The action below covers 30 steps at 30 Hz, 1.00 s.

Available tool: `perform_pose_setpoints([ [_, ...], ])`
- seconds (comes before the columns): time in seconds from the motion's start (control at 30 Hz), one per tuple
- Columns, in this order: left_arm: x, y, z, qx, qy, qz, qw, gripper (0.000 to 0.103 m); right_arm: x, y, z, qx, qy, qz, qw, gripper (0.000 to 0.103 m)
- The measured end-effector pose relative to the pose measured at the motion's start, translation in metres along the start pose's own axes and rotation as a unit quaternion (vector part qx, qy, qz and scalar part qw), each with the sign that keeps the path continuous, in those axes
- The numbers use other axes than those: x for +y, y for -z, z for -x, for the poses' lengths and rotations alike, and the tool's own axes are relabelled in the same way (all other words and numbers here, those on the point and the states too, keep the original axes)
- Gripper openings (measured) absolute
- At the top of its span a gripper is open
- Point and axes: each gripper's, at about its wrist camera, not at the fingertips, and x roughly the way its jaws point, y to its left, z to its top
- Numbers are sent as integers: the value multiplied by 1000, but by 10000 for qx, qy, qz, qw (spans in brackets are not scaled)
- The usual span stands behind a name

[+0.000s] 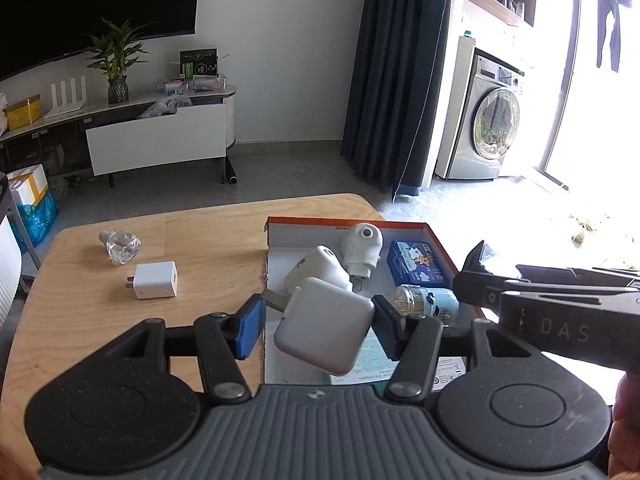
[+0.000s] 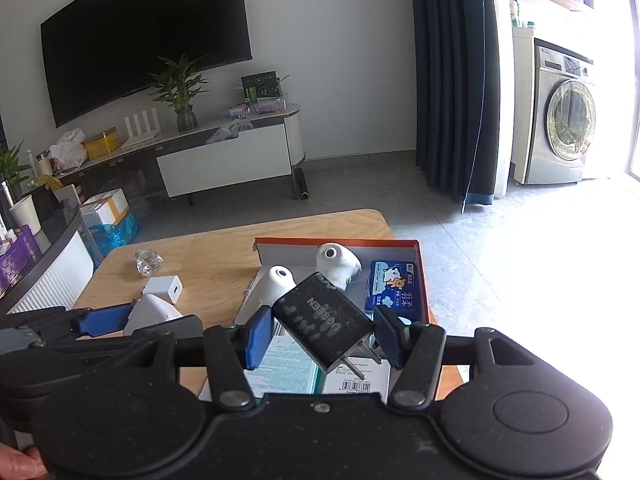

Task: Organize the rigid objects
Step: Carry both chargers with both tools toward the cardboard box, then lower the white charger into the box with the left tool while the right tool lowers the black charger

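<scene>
- At the lower centre of the left wrist view, the left gripper (image 1: 320,322) is closed to a middle width on a white square charger (image 1: 325,334); both blue pads press its sides, and the charger is tilted, with its metal prongs pointing to the left pad.
- Below and behind this charger lies the orange-edged box (image 1: 444,246), open on the right half of the wooden desk (image 1: 200,248).
- Inside the box, at the centre of the frame, I see a white adapter with a green mark (image 1: 316,270), a white plug-in device with a round hole (image 1: 360,250), a blue tissue pack (image 1: 416,266) and a small light-blue bottle (image 1: 426,302).
- On the left part of the desk, outside the box, a small white charger (image 1: 154,280) lies flat, and a clear glass bottle (image 1: 120,246) lies on its side just above it in the frame.
- At the lower centre of the right wrist view, the right gripper (image 2: 320,330) is closed on a black charger (image 2: 326,322); it hangs over the box, turned diagonally, prongs pointing down toward the camera.
- At the right edge of the left wrist view, the right gripper enters from the side, near the corner of the box.
</scene>
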Motion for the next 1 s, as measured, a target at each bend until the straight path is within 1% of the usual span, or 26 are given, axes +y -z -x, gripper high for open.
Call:
perform_pose_setpoints([
  [0.53,-6,-2,-12,122,93,-44,9999,58,-11,-7,-8,35,62,-59,10000,67],
  [1.0,-15,-3,-25,252,185,-131,9994,58,-15,-11,-23,120,11,-33,9999,67],
])
